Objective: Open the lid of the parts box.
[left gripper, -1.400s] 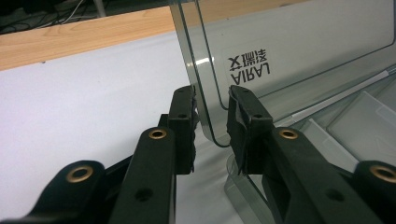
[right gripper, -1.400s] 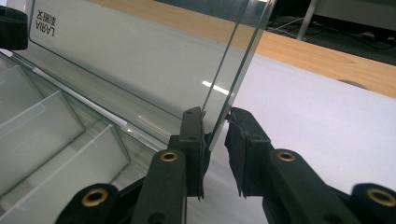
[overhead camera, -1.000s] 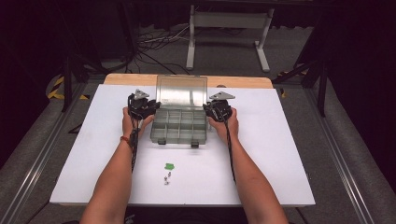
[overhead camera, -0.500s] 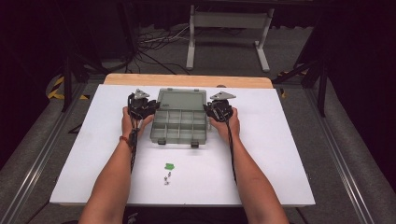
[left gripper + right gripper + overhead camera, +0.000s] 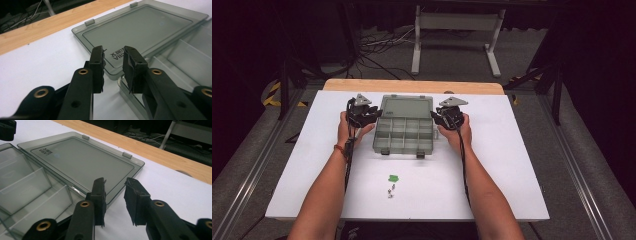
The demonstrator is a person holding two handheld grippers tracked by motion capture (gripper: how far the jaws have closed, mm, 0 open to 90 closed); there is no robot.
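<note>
One organizer box, lid flat open, compartments w/ nothing visible.

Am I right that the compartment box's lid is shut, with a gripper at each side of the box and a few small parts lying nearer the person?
Not quite: the lid is open, folded flat on the table behind the compartment box, as the left gripper view shows. The rest holds: the left gripper and right gripper flank the box, and the small parts lie nearer the person.
</note>
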